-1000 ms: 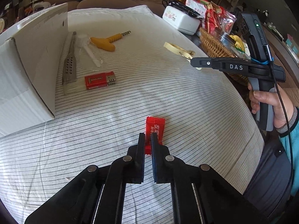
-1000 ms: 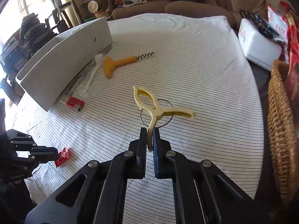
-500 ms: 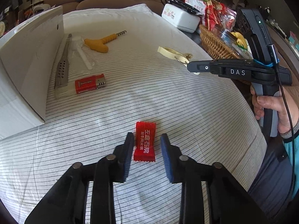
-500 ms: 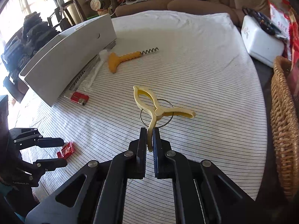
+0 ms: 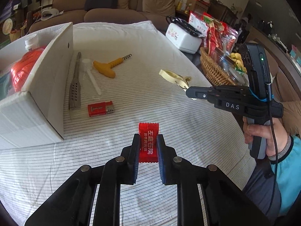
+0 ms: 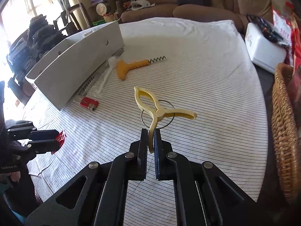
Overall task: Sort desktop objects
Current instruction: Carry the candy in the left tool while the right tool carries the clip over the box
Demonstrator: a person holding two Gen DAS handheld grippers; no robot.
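The left gripper (image 5: 148, 141) clenches a red candy sachet (image 5: 148, 143) by its long edges, lifted clear of the striped tablecloth (image 5: 169, 113), presumably bound for the white box (image 5: 47, 86) just beside it; the right gripper (image 6: 150, 134) pinches one handle of a cream clothes peg (image 6: 158, 109), holding it raised, likely awaiting its turn.

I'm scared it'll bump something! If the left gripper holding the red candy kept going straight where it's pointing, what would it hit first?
Probably just the striped tablecloth. The left gripper, shut on the red candy, tilts down toward bare cloth. The red lighter lies off to the left, though depth is hard to judge.
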